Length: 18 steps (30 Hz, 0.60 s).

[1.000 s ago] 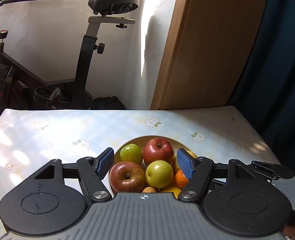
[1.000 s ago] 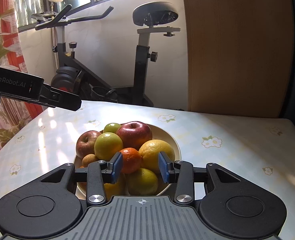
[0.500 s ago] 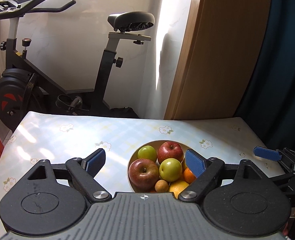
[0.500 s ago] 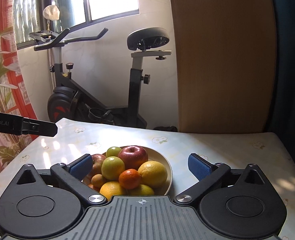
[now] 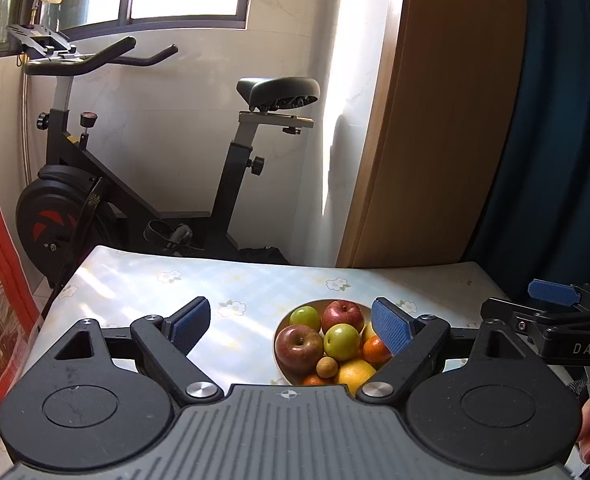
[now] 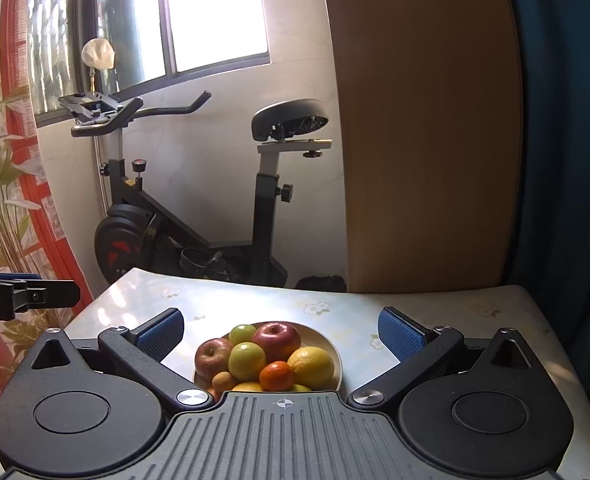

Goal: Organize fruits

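Because the fruit is heaped high in the bowl (image 6: 333, 354) on the table (image 6: 435, 320), and both the left gripper (image 5: 291, 324) and right gripper (image 6: 281, 334) hang spread wide and empty above it, a careless nudge could roll the small orange (image 6: 276, 376) off.

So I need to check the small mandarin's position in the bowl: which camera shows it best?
The right wrist view: the mandarin sits whole at the front of the pile in the bowl. In the left wrist view, the left gripper's right finger covers part of the mandarin.
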Motion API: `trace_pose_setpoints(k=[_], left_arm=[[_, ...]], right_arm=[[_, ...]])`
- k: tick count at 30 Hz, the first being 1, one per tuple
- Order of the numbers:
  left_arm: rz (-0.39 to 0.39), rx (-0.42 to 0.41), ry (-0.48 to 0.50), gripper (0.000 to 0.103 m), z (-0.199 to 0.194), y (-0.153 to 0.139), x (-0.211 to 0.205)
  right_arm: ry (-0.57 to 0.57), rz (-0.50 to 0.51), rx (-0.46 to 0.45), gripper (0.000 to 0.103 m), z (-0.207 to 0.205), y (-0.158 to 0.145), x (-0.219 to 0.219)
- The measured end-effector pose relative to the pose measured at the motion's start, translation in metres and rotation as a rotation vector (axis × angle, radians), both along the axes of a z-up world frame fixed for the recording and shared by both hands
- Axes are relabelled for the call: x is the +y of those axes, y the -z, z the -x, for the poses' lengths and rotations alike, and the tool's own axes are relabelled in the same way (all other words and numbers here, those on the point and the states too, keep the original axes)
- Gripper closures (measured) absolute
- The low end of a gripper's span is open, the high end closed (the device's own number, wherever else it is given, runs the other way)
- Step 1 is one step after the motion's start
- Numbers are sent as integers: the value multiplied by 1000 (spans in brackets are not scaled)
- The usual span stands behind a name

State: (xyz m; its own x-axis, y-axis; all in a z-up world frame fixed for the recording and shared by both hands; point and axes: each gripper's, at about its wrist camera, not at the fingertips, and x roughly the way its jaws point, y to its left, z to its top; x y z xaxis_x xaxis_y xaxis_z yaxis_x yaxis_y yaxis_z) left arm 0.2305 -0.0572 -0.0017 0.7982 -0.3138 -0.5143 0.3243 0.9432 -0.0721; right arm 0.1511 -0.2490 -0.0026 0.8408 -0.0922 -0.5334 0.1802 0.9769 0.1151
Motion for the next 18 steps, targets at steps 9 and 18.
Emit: trace_pose_setpoints(k=[9,18], left_arm=[[-12,-54,-9,14,26,-16,-1],[-3,-57,-37,14,33,-20,4]], right_arm=[[12,1,-37,0,23,-26,2],[18,-1,-45,0,29,-32,4]])
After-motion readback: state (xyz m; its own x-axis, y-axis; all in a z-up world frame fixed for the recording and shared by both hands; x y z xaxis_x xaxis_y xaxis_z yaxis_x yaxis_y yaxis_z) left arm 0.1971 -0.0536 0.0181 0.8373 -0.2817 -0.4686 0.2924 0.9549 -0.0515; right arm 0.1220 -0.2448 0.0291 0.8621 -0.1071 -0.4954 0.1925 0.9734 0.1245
